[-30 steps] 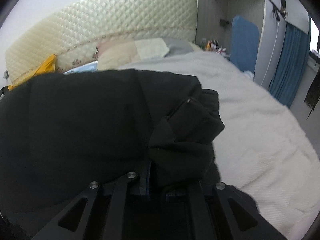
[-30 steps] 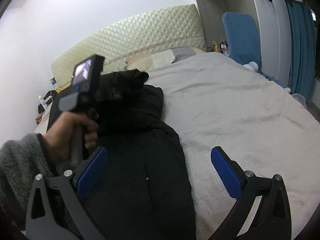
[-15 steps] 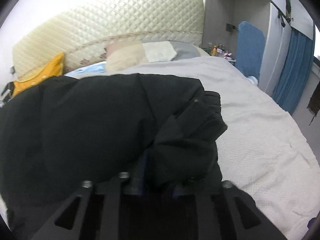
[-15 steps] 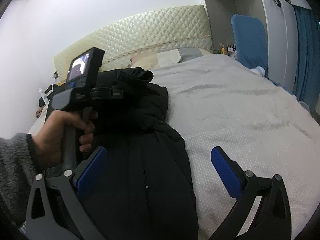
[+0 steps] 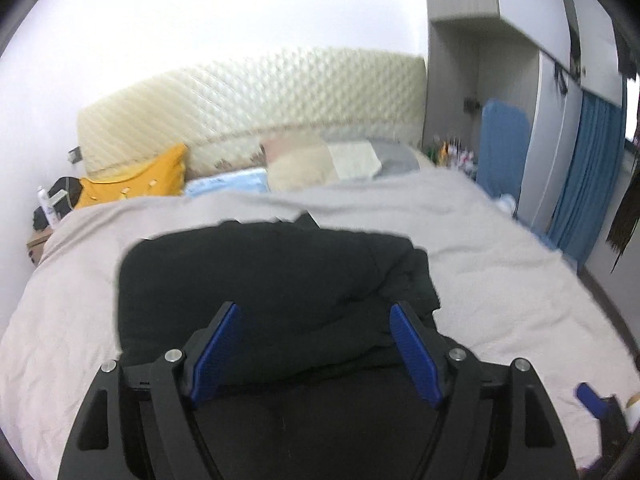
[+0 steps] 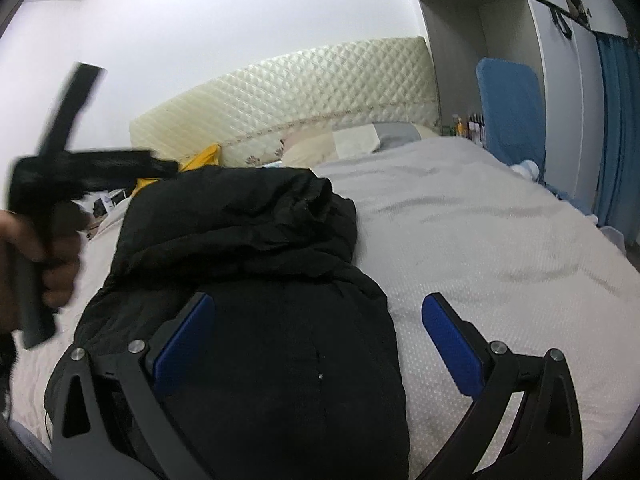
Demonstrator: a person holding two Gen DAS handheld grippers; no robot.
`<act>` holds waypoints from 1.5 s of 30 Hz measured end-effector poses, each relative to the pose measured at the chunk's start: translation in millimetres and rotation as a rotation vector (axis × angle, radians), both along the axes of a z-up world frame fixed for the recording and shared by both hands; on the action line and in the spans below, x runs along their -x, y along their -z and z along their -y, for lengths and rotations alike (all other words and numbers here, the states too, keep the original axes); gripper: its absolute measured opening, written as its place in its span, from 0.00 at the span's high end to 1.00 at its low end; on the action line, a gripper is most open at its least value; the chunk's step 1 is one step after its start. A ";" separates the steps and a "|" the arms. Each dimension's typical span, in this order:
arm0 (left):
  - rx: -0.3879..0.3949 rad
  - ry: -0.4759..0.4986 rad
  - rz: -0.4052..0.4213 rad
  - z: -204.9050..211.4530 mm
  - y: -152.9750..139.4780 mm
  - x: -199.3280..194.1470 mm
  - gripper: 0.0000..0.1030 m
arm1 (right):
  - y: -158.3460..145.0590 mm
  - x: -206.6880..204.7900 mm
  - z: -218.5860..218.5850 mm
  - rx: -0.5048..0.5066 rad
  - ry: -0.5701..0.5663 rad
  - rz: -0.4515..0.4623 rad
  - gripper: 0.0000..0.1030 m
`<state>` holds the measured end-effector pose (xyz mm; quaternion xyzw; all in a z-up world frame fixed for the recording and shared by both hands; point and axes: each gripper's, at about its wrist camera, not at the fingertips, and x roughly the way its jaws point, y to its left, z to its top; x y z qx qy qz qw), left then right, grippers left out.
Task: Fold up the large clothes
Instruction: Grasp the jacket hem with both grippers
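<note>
I was working in a home bedroom. A wide bed (image 6: pixel 500 240) under a pale grey cover filled the room, backed by a cream quilted headboard (image 6: pixel 300 84) with pillows (image 5: pixel 320 158) and a yellow cushion (image 5: pixel 140 184) against it. Blue curtains (image 5: pixel 580 168) hung at the right beside tall grey wardrobes (image 6: pixel 516 28).

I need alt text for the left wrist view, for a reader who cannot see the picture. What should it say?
The left gripper, its blue-padded jaws wide open and holding nothing, is above a black coat folded on a light grey bed cover. Behind are pillows, a yellow cushion and a cream quilted headboard; the picture is slightly blurred.
</note>
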<state>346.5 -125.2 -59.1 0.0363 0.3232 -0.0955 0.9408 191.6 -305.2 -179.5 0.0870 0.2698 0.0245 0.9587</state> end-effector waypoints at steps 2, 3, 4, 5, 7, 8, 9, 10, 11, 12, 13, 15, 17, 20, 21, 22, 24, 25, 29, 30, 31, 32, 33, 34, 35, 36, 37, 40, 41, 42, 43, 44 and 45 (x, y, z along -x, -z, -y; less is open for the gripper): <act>0.036 -0.010 0.027 -19.0 -21.7 20.0 0.26 | -5.6 6.8 -3.9 0.010 -0.003 0.019 0.00; 0.040 -0.018 0.041 -27.3 -32.2 31.1 0.26 | -7.6 9.2 -5.5 0.017 -0.002 0.026 0.00; 0.041 -0.026 0.056 -37.6 -42.6 45.3 0.26 | -9.6 10.9 -6.7 0.021 -0.003 0.030 0.00; 0.044 -0.032 0.063 -47.0 -50.0 59.5 0.26 | -12.8 12.7 -7.6 0.017 -0.005 0.037 0.00; 0.074 -0.039 0.073 -66.8 -67.7 83.8 0.26 | -19.2 17.4 -11.3 0.020 0.001 0.055 0.00; 0.080 -0.046 0.086 -74.4 -75.3 94.8 0.26 | -21.0 18.9 -13.0 0.022 0.000 0.059 0.00; 0.084 -0.052 0.103 -81.9 -81.6 105.6 0.26 | -24.9 22.2 -15.5 0.018 -0.005 0.064 0.00; 0.089 -0.056 0.124 -92.9 -88.1 121.7 0.26 | -27.8 25.3 -17.4 0.013 -0.010 0.070 0.00; 0.087 -0.057 0.130 -97.3 -90.5 128.6 0.26 | -30.9 29.6 -19.9 0.012 -0.014 0.077 0.00; 0.078 -0.060 0.137 -106.1 -92.2 142.3 0.26 | -33.7 34.1 -23.1 0.020 -0.016 0.079 0.00; 0.076 -0.060 0.142 -111.0 -92.3 150.3 0.26 | -35.1 37.2 -26.1 0.026 -0.018 0.076 0.00; 0.074 -0.068 0.146 -122.3 -86.9 167.1 0.26 | -36.6 44.3 -32.9 0.031 -0.036 0.058 0.00; 0.086 -0.071 0.127 -136.1 -74.1 184.5 0.26 | -38.8 52.6 -41.0 0.048 -0.055 0.050 0.00; 0.106 -0.079 0.102 -153.0 -51.8 200.1 0.26 | -45.3 66.2 -54.4 0.084 -0.076 0.057 0.00; 0.103 -0.092 0.101 -156.3 -44.6 203.6 0.26 | -48.1 71.5 -57.9 0.082 -0.087 0.063 0.00; 0.092 -0.100 0.108 -160.4 -37.5 210.5 0.26 | -51.2 76.3 -61.2 0.076 -0.100 0.072 0.00; 0.073 -0.107 0.103 -164.2 -24.8 216.1 0.26 | -54.1 82.7 -66.0 0.085 -0.115 0.082 0.00; 0.078 -0.109 0.092 -167.9 -17.7 217.9 0.26 | -54.4 85.4 -69.3 0.092 -0.121 0.084 0.00; 0.107 -0.125 0.055 -182.1 7.3 213.1 0.26 | -49.1 86.7 -74.0 0.099 -0.140 0.051 0.00; 0.119 -0.132 0.042 -186.0 13.8 209.8 0.26 | -47.0 84.9 -73.6 0.092 -0.142 0.034 0.00; 0.140 -0.136 0.028 -190.7 21.5 206.4 0.26 | -44.7 83.1 -73.1 0.089 -0.139 0.019 0.00; 0.159 -0.141 0.019 -194.4 29.0 203.5 0.26 | -41.9 80.4 -71.6 0.089 -0.129 0.000 0.00; 0.166 -0.144 0.018 -195.5 33.8 202.2 0.26 | -38.2 76.7 -69.3 0.094 -0.111 -0.024 0.00; 0.172 -0.146 0.012 -196.5 41.6 199.2 0.26 | -35.0 74.5 -67.9 0.094 -0.096 -0.041 0.00; 0.177 -0.147 -0.001 -196.9 49.1 195.7 0.26 | -29.6 69.7 -62.8 0.084 -0.076 -0.071 0.00; 0.178 -0.143 -0.016 -196.9 55.8 192.7 0.26 | -24.9 65.4 -57.7 0.067 -0.061 -0.095 0.00; 0.174 -0.139 -0.036 -196.8 64.0 188.3 0.26 | -21.3 63.3 -54.1 0.056 -0.048 -0.115 0.00; 0.176 -0.142 -0.087 -198.2 83.3 180.6 0.26 | 3.2 46.5 -33.8 0.025 0.051 -0.254 0.00; 0.183 -0.145 -0.105 -199.3 88.7 178.7 0.26 | 10.9 41.7 -24.9 -0.010 0.071 -0.295 0.00; 0.188 -0.146 -0.122 -201.0 94.0 176.9 0.26 | 18.9 37.6 -17.2 -0.045 0.087 -0.330 0.00; 0.189 -0.148 -0.137 -202.2 99.3 175.5 0.26 | 29.6 33.0 -6.9 -0.080 0.117 -0.376 0.00; 0.188 -0.152 -0.149 -202.4 103.0 174.8 0.26 | 36.3 31.0 -0.5 -0.100 0.140 -0.402 0.00; 0.194 -0.154 -0.162 -203.8 106.7 174.3 0.26 | 47.1 28.8 11.6 -0.142 0.180 -0.442 0.00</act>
